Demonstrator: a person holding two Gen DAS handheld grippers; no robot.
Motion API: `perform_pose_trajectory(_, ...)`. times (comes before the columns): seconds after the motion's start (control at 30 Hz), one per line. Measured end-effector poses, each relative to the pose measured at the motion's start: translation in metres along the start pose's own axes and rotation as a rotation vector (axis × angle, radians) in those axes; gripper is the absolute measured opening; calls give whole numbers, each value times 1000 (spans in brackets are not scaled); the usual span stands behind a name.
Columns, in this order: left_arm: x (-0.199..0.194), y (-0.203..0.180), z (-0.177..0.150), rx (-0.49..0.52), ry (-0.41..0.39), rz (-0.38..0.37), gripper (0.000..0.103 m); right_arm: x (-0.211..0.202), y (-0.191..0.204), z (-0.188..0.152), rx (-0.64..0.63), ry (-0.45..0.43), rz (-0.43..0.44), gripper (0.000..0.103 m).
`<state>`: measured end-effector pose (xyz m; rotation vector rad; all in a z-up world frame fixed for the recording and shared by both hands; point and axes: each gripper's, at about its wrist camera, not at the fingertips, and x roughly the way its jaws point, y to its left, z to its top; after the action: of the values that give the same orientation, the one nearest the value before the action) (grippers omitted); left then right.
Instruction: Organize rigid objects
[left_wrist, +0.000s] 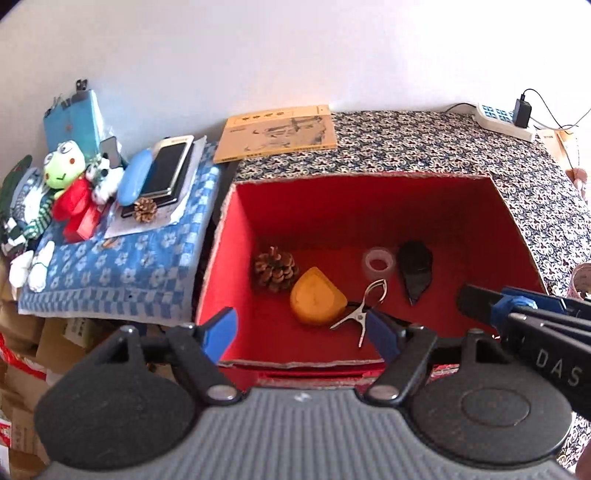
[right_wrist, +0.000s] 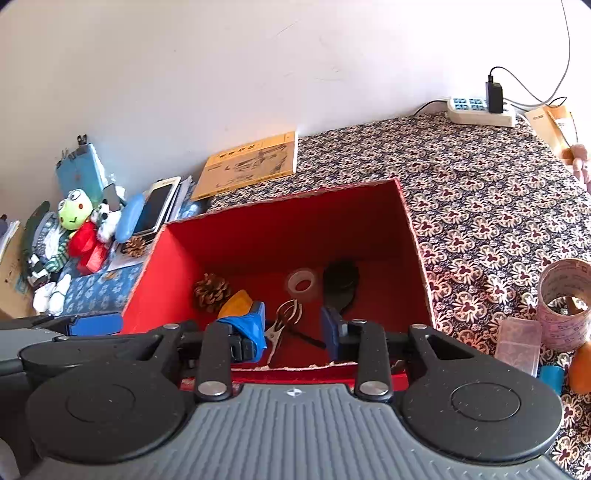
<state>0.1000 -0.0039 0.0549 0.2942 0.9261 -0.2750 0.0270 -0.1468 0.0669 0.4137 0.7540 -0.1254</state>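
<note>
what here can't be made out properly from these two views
- Orange object in the red box: right wrist view, mostly hidden behind a blue finger.
- Orange item beside the tape roll: right wrist view, cut off by the edge.
- Book cover text: both views, too small to read.
- Black object: both views, too dark to identify.
- Right gripper: left wrist view, only one finger shows.

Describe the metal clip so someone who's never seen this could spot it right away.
Find the red box on the patterned cloth. On its floor, near the front wall, the clip lies just right of the yellow block, with the clear tape roll behind it. It is the only shiny silver thing there, with two curved prongs.
</note>
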Motion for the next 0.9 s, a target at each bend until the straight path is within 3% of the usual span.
perform_pose_trajectory(0.57, 28, 4, 1, 12, -39, -20, 78, 24, -8, 2, 17, -27, -50, 17)
perform_pose_trajectory(0.9, 45, 5, 4, -34, -38, -4, 78, 50, -12, 11, -62, -32, -3, 17)
